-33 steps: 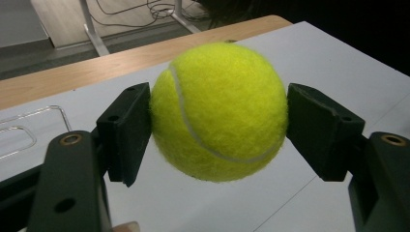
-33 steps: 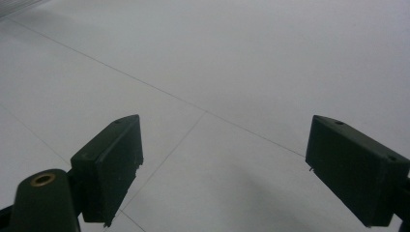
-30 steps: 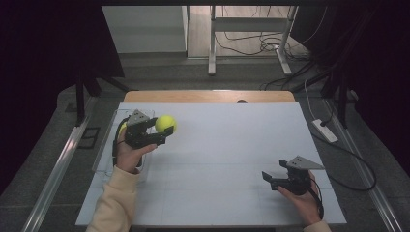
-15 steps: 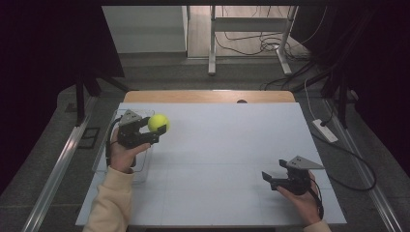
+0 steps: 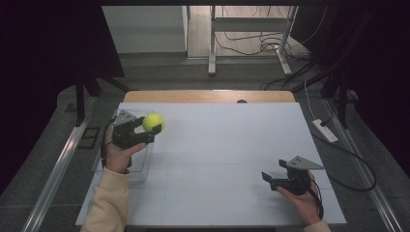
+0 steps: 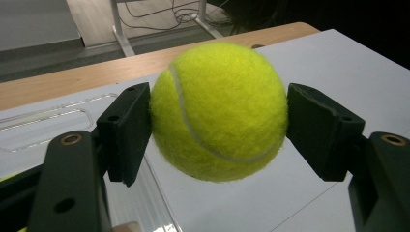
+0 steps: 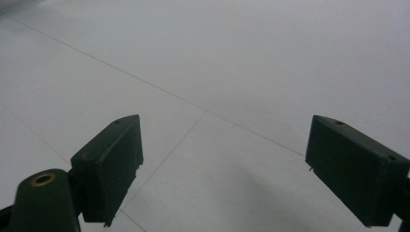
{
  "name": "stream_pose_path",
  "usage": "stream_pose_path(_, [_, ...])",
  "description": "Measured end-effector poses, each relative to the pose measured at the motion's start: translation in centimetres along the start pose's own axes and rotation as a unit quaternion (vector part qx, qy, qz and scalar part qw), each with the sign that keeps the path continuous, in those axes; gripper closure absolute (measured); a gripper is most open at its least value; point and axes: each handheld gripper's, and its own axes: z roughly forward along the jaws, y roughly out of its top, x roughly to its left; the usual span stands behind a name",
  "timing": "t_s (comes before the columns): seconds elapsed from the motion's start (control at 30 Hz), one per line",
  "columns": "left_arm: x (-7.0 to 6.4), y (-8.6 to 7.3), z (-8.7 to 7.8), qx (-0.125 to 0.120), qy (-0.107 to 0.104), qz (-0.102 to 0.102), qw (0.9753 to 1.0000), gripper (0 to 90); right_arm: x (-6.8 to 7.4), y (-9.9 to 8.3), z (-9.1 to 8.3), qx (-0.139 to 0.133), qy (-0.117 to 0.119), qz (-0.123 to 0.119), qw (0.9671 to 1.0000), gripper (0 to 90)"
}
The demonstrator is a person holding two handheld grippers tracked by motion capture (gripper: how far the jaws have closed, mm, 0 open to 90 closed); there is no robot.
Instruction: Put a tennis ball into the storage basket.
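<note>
Above the left edge of the white bench [image 5: 227, 159], the left hand-held gripper [image 5: 145, 131] clamps the fuzzy yellow-green tennis ball [image 6: 218, 112] across its middle, likely light, springy and grippy, while the right hand-held gripper [image 5: 271, 178] hovers spread and empty.

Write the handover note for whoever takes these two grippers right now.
Left gripper: shut on the ball, held off the table near its far left corner, beside a clear tray.
Right gripper: open, holding nothing, low over the near right part of the table.
Done: ball picked up and gripped on both sides.
Left: set the ball down; the tray seems the likely spot, but that is a guess. Right gripper has no part so far.
</note>
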Motion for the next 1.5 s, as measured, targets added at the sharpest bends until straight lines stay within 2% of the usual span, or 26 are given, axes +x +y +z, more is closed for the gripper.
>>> stream_pose_path(0.4, [0.7, -0.2, -0.9, -0.006, 0.011, -0.008, 0.9999, 28.3, 0.0, 0.0, 0.0, 0.000, 0.000, 0.002, 1.0000, 13.4])
stream_pose_path(0.63, [1.3, -0.3, -1.7, -0.009, 0.025, -0.013, 0.9996, 28.3, 0.0, 0.0, 0.1, 0.000, -0.001, 0.001, 1.0000, 13.4])
stream_pose_path(0.77, [1.6, -0.3, -1.9, -0.008, 0.036, -0.014, 0.9992, 28.3, 0.1, 0.0, 0.1, 0.001, -0.001, 0.000, 1.0000, 13.4])
stream_pose_path(1.4, [2.7, -1.0, -2.8, -0.004, 0.058, -0.023, 0.9981, 28.3, 0.0, 0.0, 0.0, 0.000, -0.002, 0.001, 1.0000, 13.4])
stream_pose_path(1.5, [3.1, -1.2, -3.2, -0.003, 0.073, -0.026, 0.9970, 28.3, 0.0, 0.0, 0.0, 0.000, -0.002, 0.000, 1.0000, 13.4])
